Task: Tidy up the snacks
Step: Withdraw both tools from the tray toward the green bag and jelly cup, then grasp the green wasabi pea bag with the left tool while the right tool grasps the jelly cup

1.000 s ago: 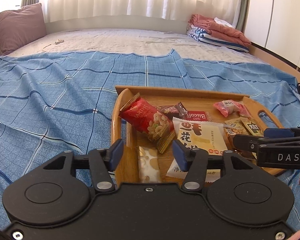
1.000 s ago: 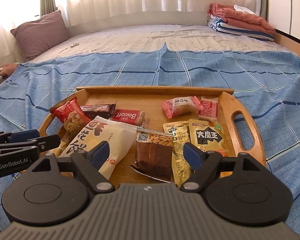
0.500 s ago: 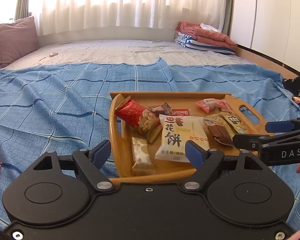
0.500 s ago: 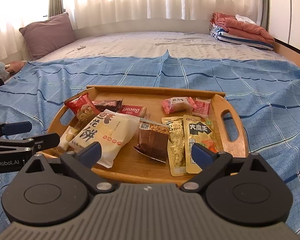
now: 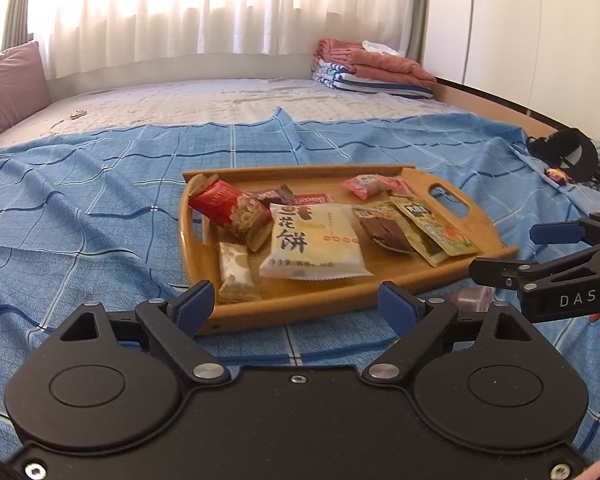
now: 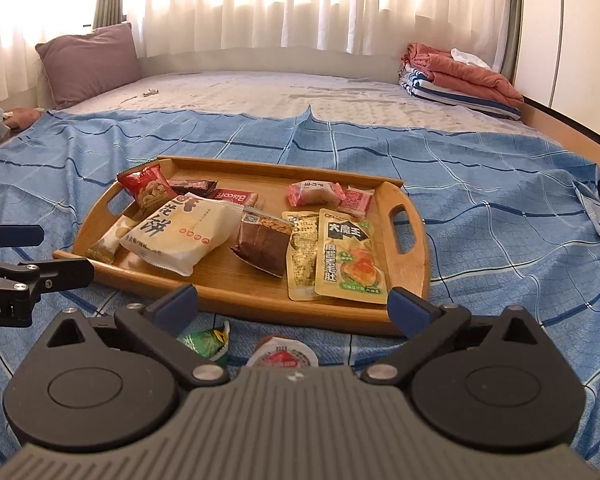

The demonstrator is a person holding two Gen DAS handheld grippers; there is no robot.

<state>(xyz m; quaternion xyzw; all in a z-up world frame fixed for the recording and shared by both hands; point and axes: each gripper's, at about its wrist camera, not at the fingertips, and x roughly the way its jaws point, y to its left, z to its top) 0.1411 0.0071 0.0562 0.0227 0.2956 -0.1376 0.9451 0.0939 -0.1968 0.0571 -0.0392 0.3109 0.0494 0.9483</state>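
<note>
On the blue checked bedspread sat a wooden tray of snacks. From the left it held a red nut packet, a big white cake bag, a brown bar and yellow pouches. The left gripper and right gripper hovered just short of its near edge, jaws wide and opening, nothing between them.
</note>
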